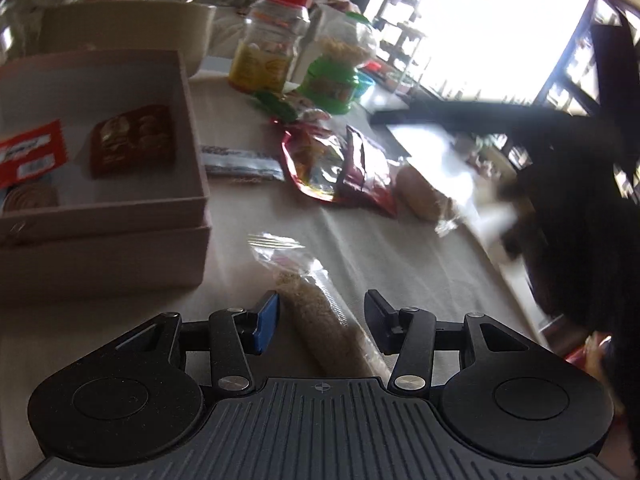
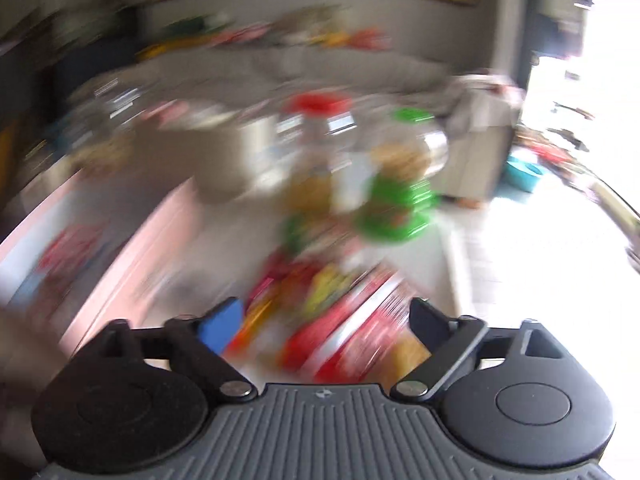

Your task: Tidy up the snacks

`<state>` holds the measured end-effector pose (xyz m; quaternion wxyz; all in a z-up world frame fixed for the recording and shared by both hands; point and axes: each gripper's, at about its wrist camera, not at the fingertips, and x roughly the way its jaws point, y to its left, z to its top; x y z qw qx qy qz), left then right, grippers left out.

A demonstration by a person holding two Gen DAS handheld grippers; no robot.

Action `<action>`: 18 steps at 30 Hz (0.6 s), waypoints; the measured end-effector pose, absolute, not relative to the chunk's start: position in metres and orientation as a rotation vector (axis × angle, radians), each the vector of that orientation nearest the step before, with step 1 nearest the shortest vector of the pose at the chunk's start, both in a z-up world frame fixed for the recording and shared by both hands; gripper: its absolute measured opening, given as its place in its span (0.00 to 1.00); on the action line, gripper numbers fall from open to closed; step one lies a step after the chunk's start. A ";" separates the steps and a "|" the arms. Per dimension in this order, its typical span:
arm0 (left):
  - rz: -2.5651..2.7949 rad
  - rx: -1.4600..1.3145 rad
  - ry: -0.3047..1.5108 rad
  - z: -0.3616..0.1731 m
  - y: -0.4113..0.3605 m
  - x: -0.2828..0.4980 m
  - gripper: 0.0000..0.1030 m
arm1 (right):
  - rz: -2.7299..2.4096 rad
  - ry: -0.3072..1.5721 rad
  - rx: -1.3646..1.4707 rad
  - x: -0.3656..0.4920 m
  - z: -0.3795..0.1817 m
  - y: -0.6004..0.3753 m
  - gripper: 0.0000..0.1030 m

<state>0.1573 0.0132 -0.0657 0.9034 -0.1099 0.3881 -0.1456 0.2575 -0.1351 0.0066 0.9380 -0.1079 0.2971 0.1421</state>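
Left gripper [image 1: 320, 322] straddles the clear cracker sleeve [image 1: 324, 320], pads not touching: slippery wrap may slide out. Right gripper [image 2: 324, 330] wide open, empty, blurred above the red packets [image 2: 352, 336].

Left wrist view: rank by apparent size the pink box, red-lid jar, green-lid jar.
1. pink box, largest, though nearest the camera.
2. red-lid jar.
3. green-lid jar; close to the red-lid one, and it sits slightly nearer, so their order is unsure.
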 end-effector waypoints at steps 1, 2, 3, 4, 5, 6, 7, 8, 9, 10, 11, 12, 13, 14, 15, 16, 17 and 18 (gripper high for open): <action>-0.293 -0.178 0.794 -0.067 0.008 0.157 0.47 | 0.255 0.605 -0.190 0.275 0.004 -0.134 0.92; -0.295 -0.141 0.782 -0.068 0.004 0.155 0.46 | 0.236 0.615 -0.160 0.293 0.001 -0.131 0.92; -0.300 -0.117 0.778 -0.068 0.003 0.153 0.44 | 0.246 0.631 -0.136 0.308 -0.003 -0.126 0.92; -0.306 -0.107 0.779 -0.067 0.004 0.150 0.43 | 0.280 0.645 -0.127 0.323 -0.009 -0.120 0.92; -0.306 -0.105 0.783 -0.066 0.008 0.148 0.42 | 0.299 0.654 -0.139 0.336 -0.016 -0.112 0.92; -0.303 -0.109 0.787 -0.066 0.013 0.146 0.40 | 0.297 0.660 -0.165 0.347 -0.025 -0.102 0.92; -0.297 -0.121 0.792 -0.065 0.021 0.143 0.39 | 0.282 0.665 -0.197 0.355 -0.033 -0.092 0.92; -0.293 -0.143 0.799 -0.066 0.032 0.140 0.36 | 0.262 0.670 -0.228 0.363 -0.042 -0.083 0.92; -0.292 -0.172 0.806 -0.066 0.043 0.136 0.34 | 0.243 0.678 -0.249 0.367 -0.049 -0.074 0.92; -0.292 -0.199 0.813 -0.066 0.051 0.132 0.35 | 0.226 0.695 -0.255 0.374 -0.057 -0.069 0.92; -0.299 -0.225 0.821 -0.066 0.059 0.128 0.34 | 0.213 0.719 -0.241 0.381 -0.062 -0.066 0.90; -0.303 -0.246 0.825 -0.066 0.065 0.125 0.34 | 0.203 0.737 -0.206 0.388 -0.066 -0.068 0.85; -0.303 -0.262 0.824 -0.066 0.069 0.122 0.34 | 0.211 0.735 -0.157 0.390 -0.066 -0.073 0.79; -0.305 -0.274 0.823 -0.067 0.073 0.119 0.34 | 0.225 0.737 -0.135 0.392 -0.065 -0.074 0.69; -0.309 -0.285 0.821 -0.068 0.076 0.116 0.34 | 0.237 0.735 -0.134 0.389 -0.062 -0.075 0.62; -0.312 -0.298 0.817 -0.069 0.079 0.114 0.34 | 0.246 0.734 -0.142 0.385 -0.059 -0.077 0.61; -0.314 -0.311 0.814 -0.070 0.080 0.114 0.34 | 0.256 0.725 -0.154 0.377 -0.054 -0.079 0.57; -0.313 -0.318 0.813 -0.070 0.083 0.116 0.34 | 0.270 0.709 -0.162 0.370 -0.049 -0.082 0.47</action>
